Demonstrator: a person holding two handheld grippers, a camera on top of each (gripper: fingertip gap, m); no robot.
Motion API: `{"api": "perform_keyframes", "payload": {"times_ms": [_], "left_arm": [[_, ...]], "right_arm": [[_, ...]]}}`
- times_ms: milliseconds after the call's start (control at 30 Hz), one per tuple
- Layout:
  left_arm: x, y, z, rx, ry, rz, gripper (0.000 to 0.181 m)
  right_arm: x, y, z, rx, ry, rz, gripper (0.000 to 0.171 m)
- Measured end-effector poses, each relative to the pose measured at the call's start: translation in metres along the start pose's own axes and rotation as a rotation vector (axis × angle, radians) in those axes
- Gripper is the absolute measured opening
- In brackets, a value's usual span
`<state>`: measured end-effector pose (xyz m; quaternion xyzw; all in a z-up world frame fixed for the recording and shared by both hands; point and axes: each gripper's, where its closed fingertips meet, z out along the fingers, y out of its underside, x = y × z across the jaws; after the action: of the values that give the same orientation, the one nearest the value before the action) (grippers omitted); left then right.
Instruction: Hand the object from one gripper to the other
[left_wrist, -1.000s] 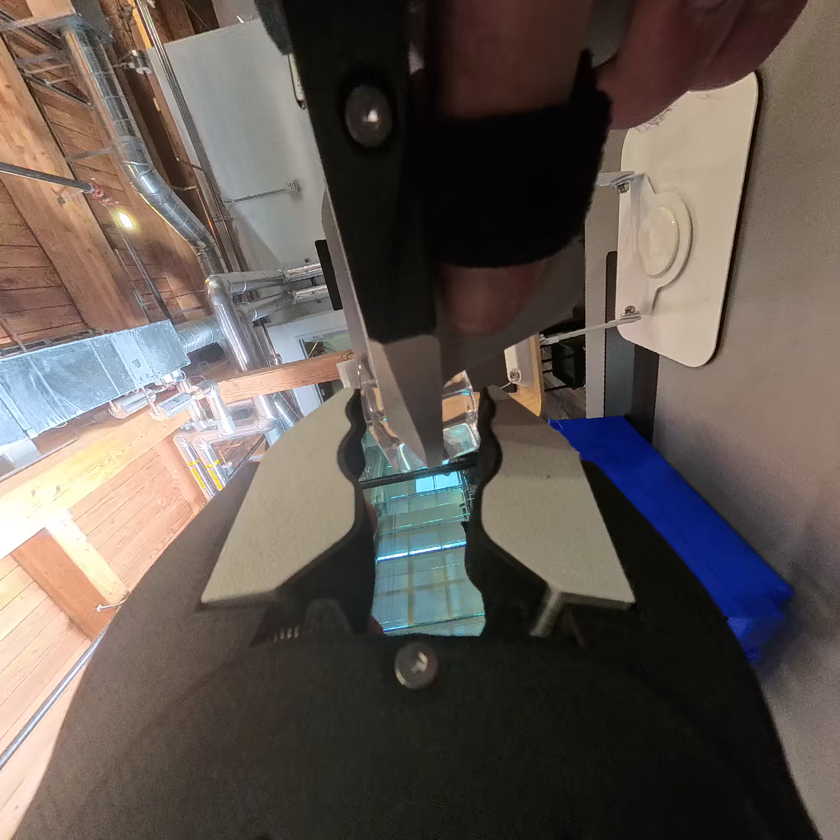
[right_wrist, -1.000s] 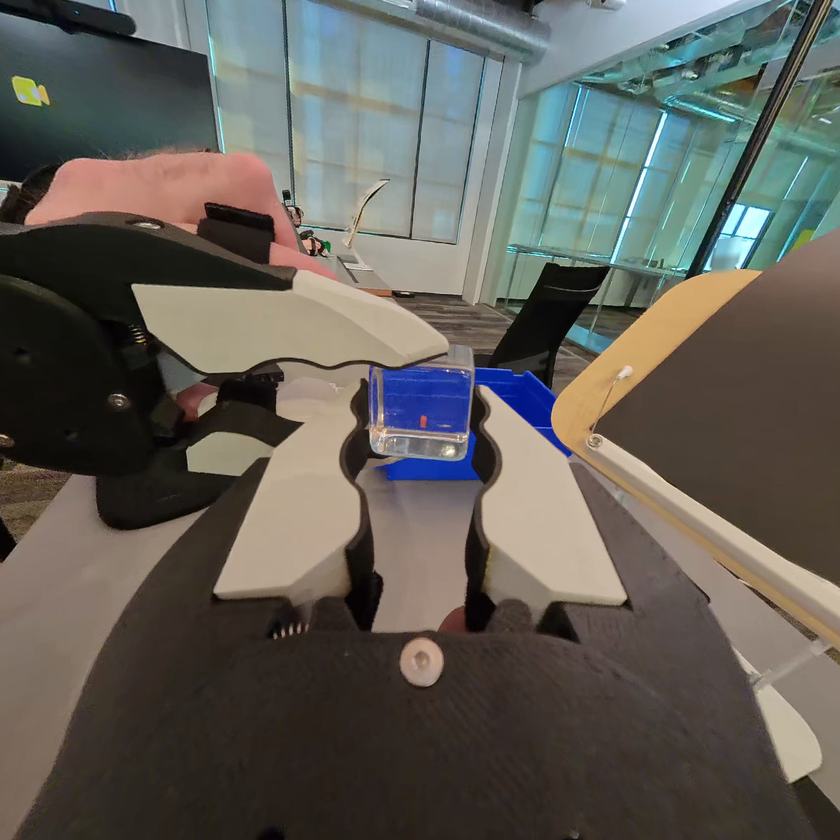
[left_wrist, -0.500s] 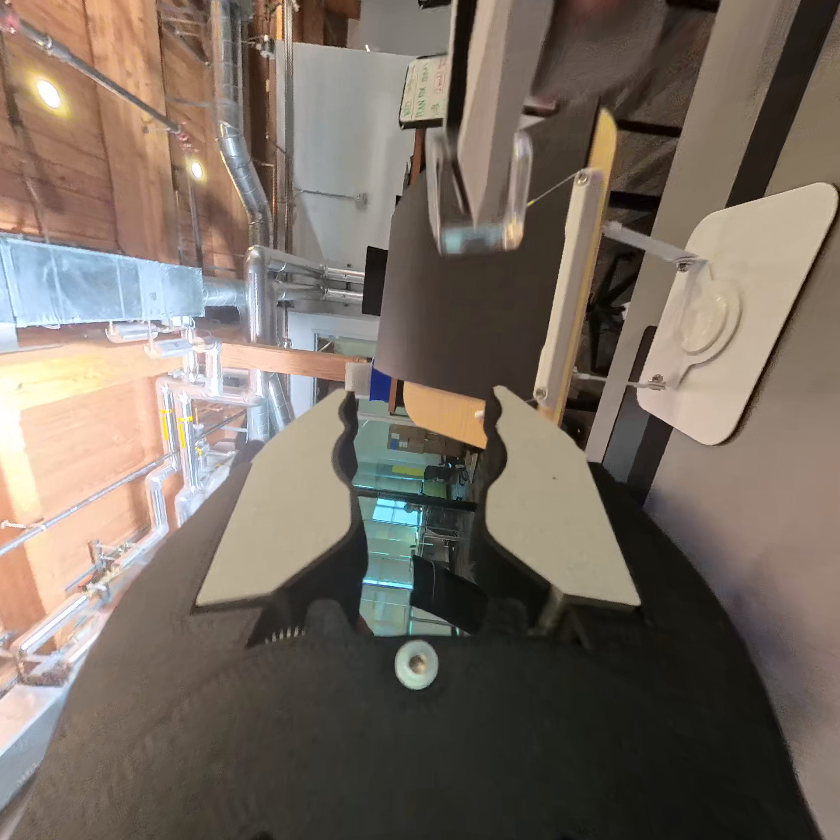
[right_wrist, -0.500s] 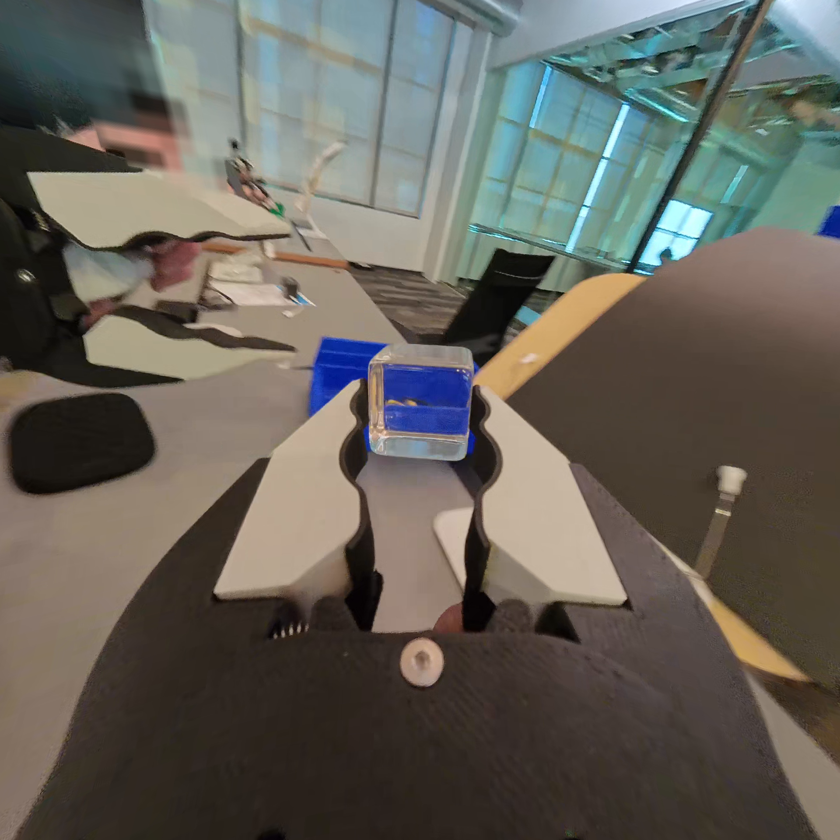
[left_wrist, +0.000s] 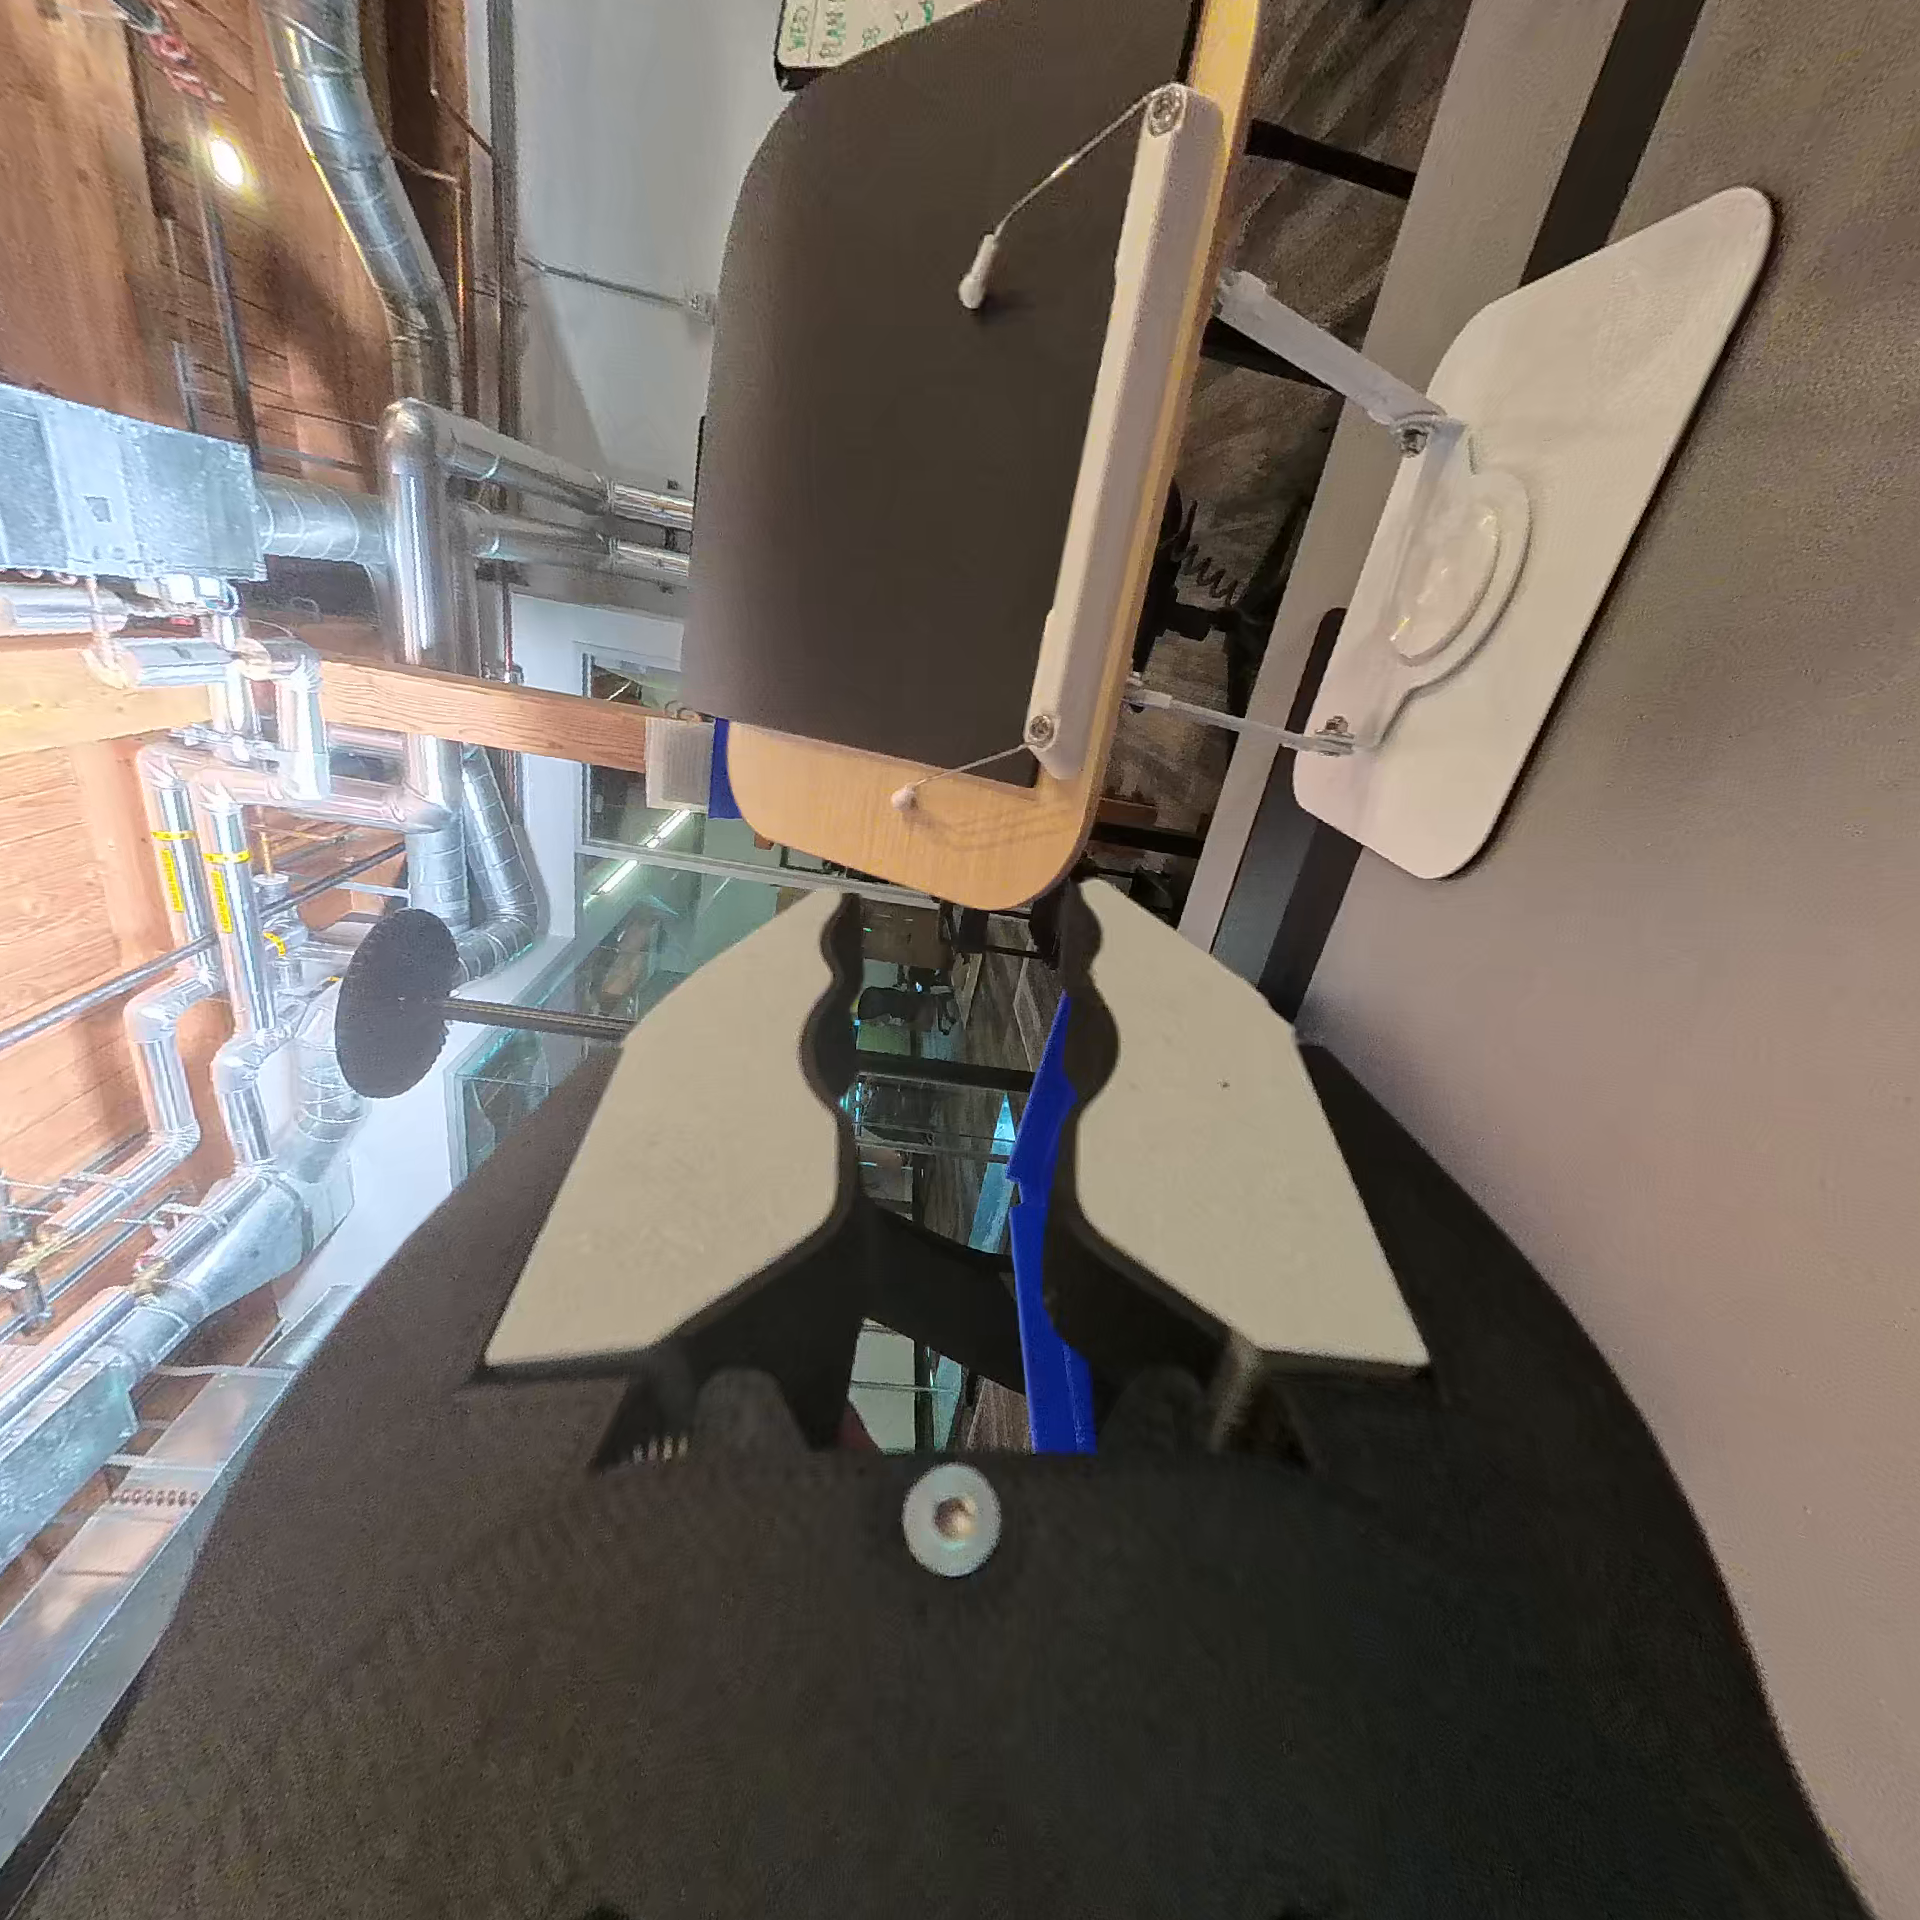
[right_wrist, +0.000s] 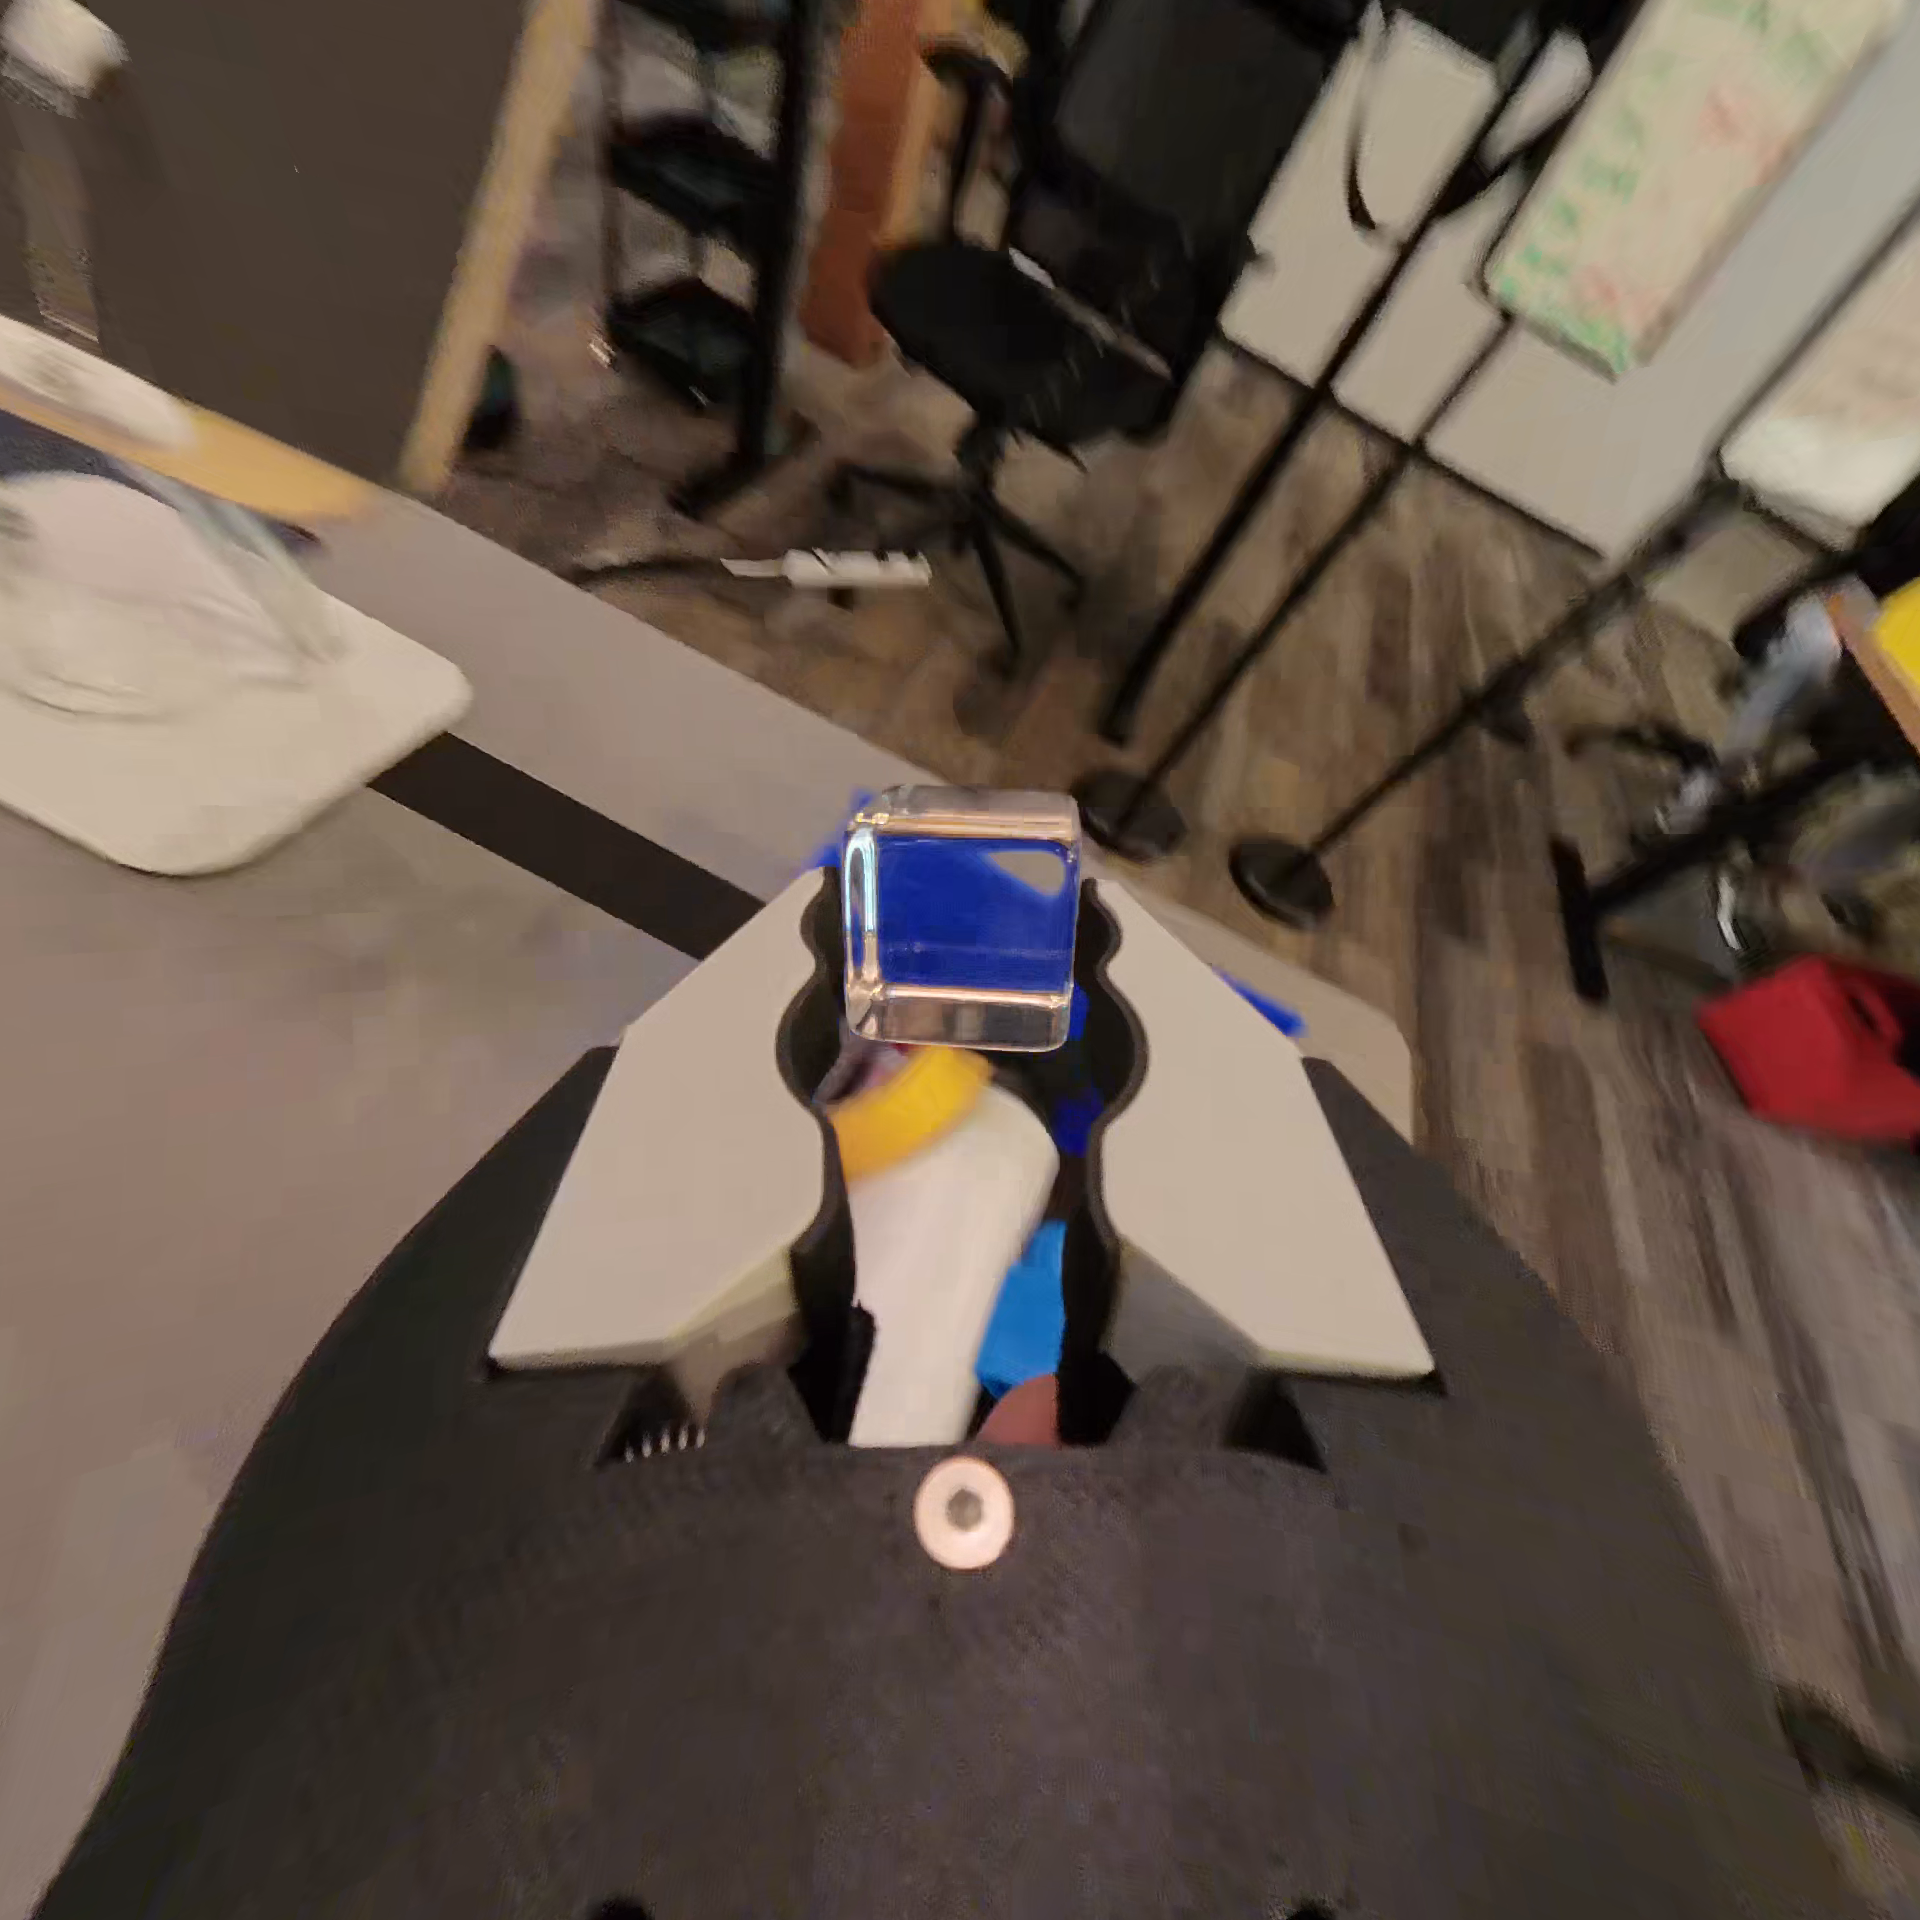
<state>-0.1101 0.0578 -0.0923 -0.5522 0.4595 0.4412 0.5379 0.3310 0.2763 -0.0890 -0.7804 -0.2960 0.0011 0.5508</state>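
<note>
My right gripper (right_wrist: 961, 904) is shut on a clear glass-like cube (right_wrist: 961, 925). Both pads press its sides at the fingertips, and blue shows through it. The cube hangs above a blue bin (right_wrist: 1257, 1003) at the edge of the grey table (right_wrist: 312, 1039). My left gripper (left_wrist: 951, 914) is open and empty, with only the room's background showing between its fingers. It is rolled on its side beside the grey table (left_wrist: 1714, 935). Neither view shows the other gripper.
A white bottle with a yellow cap (right_wrist: 935, 1195) lies in the bin under my right gripper. A black and wood board (left_wrist: 904, 416) stands on a white base plate (left_wrist: 1507, 540), which also shows in the right wrist view (right_wrist: 187, 707). A black chair (right_wrist: 1018, 343), stands and a red box (right_wrist: 1818, 1049) are on the floor. Some 50 cm of space lies between my two pairs of fingers.
A second ago both grippers were at the cube. My left gripper let go, drew away and narrowed its jaws on nothing. My right gripper swung the cube over the blue bin.
</note>
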Motion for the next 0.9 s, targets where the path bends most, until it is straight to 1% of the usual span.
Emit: {"api": "perform_keyframes", "payload": {"times_ms": [67, 133, 233, 333, 500, 567, 700, 800, 900], "left_arm": [[0.005, 0.001, 0.001, 0.0, 0.01, -0.001, 0.036], [0.011, 0.002, 0.003, -0.002, 0.026, -0.011, 0.036], [0.018, 0.005, 0.005, -0.012, 0.041, -0.018, 0.035], [0.026, 0.011, 0.006, -0.026, 0.06, -0.025, 0.035], [0.035, 0.022, 0.004, -0.051, 0.087, -0.024, 0.035], [0.037, 0.027, 0.003, -0.06, 0.095, -0.031, 0.035], [0.035, 0.038, 0.001, -0.088, 0.089, -0.045, 0.036], [0.022, 0.057, -0.003, -0.133, 0.062, -0.083, 0.037], [0.003, 0.087, -0.009, -0.204, 0.023, -0.112, 0.039]], "right_arm": [[0.026, 0.038, 0.01, -0.108, 0.068, 0.021, 0.041], [0.037, 0.068, 0.02, -0.188, 0.076, 0.046, 0.041], [0.036, 0.097, 0.035, -0.277, 0.056, 0.046, 0.041], [0.034, 0.121, 0.047, -0.382, 0.075, 0.008, 0.04], [0.037, 0.147, 0.065, -0.478, 0.138, -0.04, 0.041], [0.043, 0.152, 0.066, -0.502, 0.182, -0.05, 0.041], [0.048, 0.165, 0.066, -0.544, 0.202, -0.044, 0.041], [0.05, 0.164, 0.066, -0.532, 0.21, -0.038, 0.043], [0.051, 0.16, 0.067, -0.529, 0.231, -0.053, 0.048]]}}
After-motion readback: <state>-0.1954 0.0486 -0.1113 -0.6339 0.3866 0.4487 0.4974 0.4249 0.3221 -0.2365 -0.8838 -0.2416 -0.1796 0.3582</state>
